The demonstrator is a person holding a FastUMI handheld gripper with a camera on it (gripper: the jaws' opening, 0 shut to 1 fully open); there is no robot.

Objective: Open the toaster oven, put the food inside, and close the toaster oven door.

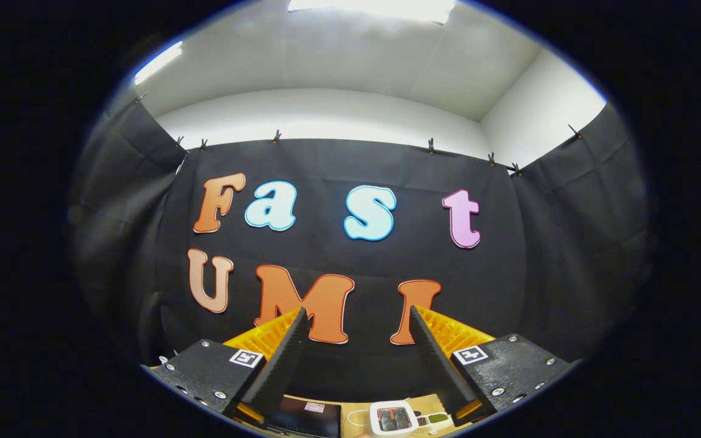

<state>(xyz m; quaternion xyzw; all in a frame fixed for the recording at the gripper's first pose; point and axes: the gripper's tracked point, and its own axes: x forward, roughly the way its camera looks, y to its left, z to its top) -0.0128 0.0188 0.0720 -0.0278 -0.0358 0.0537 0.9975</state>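
Claw [356, 319] raised and aimed at the booth's black cloth wall [356, 164]. Two fingers [280, 365], black with ribbed inner faces and orange backs, spread wide; nothing between them, only the cloth wall in the gap. Fingertips touch nothing.

Count on the claw: two fingers, two black mounting blocks [210, 371], one at the base of each finger, each carrying one small square black-and-white marker tag [246, 358] (two tags total). Several silver screws on each block.

Low between the finger bases, a narrow strip of wooden bench [356, 407] is visible. On it: one dark flat item with a small pale label [305, 417], sitting just under the left finger's base; one small white device with a dark screen [394, 418], near the right finger's base; a thin white cord looping off the device. Just beside the device, a small green and white piece [435, 418], too small to identify.

Toaster oven and food: cannot place them from this view. The bench items lie below and behind the fingertips, well apart from them.

Above the cloth: white walls, one ceiling light [375, 7]. Small clips [431, 146] pin the cloth along its top edge.
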